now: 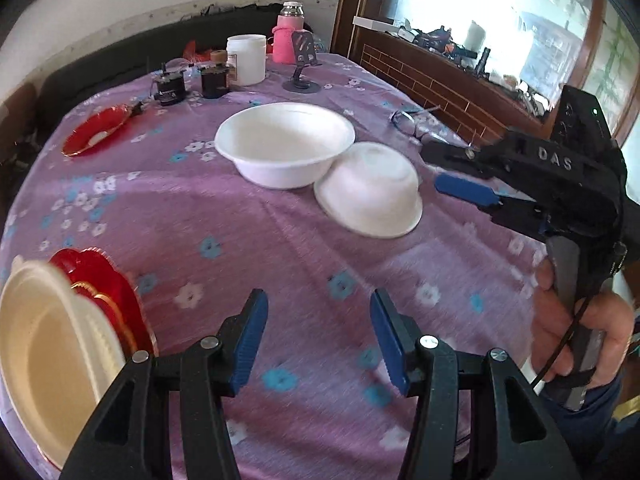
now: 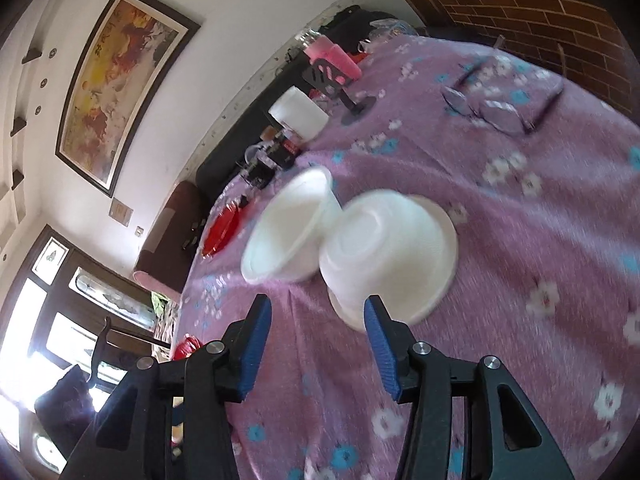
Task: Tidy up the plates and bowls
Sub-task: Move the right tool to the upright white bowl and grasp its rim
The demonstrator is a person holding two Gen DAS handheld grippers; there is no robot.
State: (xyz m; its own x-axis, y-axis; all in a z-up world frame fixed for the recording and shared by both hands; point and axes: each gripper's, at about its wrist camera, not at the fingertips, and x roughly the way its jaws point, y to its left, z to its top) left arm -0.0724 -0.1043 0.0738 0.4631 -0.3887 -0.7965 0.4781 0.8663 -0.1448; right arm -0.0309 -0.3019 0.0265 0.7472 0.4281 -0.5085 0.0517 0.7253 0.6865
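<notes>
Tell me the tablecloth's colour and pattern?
Purple tablecloth with small white and blue flowers, clearest in the left wrist view.

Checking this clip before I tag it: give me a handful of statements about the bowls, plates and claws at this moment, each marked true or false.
1. Both white bowls stand upright. False: one white bowl is upright, while the other bowl lies upside down against it.
2. The left claw holds nothing. True.
3. The right claw grips the overturned bowl. False: its jaws are empty, short of that bowl.
4. A red plate lies alone near the table's far left edge. True.
5. A pair of glasses lies inside the upright bowl. False: it lies on the purple tablecloth beyond the bowls.
</notes>
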